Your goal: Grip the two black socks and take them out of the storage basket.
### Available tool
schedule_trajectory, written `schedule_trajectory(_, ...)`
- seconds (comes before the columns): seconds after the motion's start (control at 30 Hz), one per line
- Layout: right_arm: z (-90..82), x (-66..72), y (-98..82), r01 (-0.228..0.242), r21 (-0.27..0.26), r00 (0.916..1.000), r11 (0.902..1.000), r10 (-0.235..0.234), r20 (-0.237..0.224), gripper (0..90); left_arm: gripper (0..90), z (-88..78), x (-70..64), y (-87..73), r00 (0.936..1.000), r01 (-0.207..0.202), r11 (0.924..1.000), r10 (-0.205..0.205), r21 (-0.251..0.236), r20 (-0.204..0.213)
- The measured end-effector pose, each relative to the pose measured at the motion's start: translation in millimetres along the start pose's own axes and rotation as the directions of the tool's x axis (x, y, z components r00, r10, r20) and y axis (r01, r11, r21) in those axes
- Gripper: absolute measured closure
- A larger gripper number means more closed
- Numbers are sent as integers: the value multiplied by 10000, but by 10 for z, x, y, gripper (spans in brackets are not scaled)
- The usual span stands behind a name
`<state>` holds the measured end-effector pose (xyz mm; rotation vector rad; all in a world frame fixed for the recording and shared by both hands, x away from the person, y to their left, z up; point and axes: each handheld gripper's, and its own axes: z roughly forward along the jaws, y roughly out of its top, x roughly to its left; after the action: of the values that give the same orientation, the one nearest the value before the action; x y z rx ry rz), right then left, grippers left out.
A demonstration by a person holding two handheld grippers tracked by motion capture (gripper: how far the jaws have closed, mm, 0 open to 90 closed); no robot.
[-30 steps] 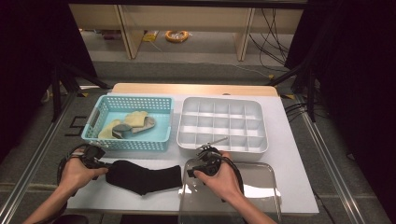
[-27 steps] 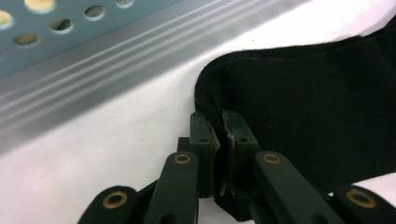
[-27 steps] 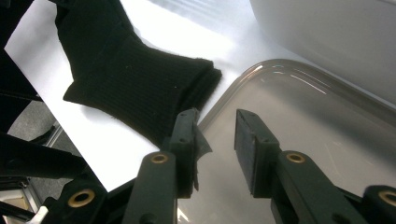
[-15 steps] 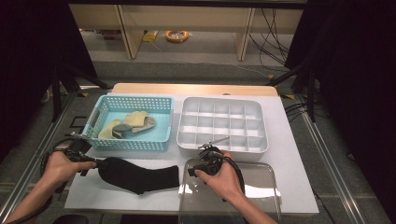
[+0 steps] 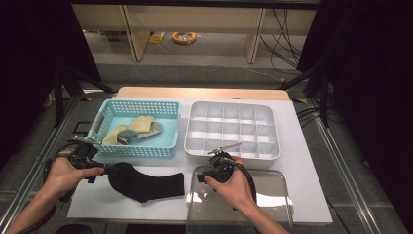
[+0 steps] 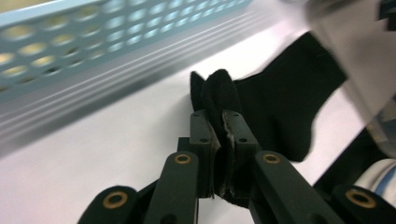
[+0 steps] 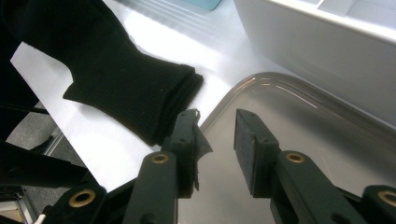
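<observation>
A black sock (image 5: 146, 183) lies on the white table, in front of the blue basket (image 5: 136, 152). My left gripper (image 5: 109, 170) is shut on its left end and holds that end a little off the table. In the left gripper view the fabric (image 6: 280, 102) is bunched between the pads of the left gripper (image 6: 219, 135). My right gripper (image 5: 200, 171) stands open over the near left corner of a clear tray (image 5: 272, 204). In the right gripper view the right gripper (image 7: 217, 135) has nothing between its jaws, and the sock's cuff (image 7: 116, 70) lies just left of it.
The blue basket holds a few folded socks (image 5: 134, 129), tan and grey. A white compartment box (image 5: 231, 153) stands right of it, just behind the clear tray. The table's front edge is close to both hands.
My left hand has risen and drawn left, lifting the sock's left end off the table. The right hand and its gripper have stayed where they were.
</observation>
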<state>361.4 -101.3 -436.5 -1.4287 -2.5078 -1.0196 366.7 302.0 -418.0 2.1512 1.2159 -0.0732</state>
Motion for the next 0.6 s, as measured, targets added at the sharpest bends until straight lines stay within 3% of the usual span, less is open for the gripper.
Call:
schedule_trajectory(0.07, -10, 19, -2, -266, 77, 9996, 9996, 266, 21, 703, 833, 48, -79, 14, 9997, 33, 9999, -29, -148, 253)
schedule_trajectory(0.17, -14, -8, -4, 155, -128, 9999, 9998, -155, -53, 703, 833, 123, -177, 38, 9993, -237, 9997, 239, -101, 280)
schedule_trajectory(0.3, -18, 5, -7, -31, -76, 10000, 10000, 30, -76, 703, 833, 260, -306, 67, 9974, -384, 9992, 390, -112, 599)
schedule_trajectory(0.33, -15, 3, -8, 13, -84, 10000, 10000, -14, -60, 703, 833, 315, -362, 75, 9977, -193, 9995, 208, -235, 640)
schedule_trajectory(0.6, -28, -4, -23, -19, -54, 10000, 10000, 19, -6, 702, 832, 508, -474, 159, 9962, -466, 9987, 478, -182, 732)
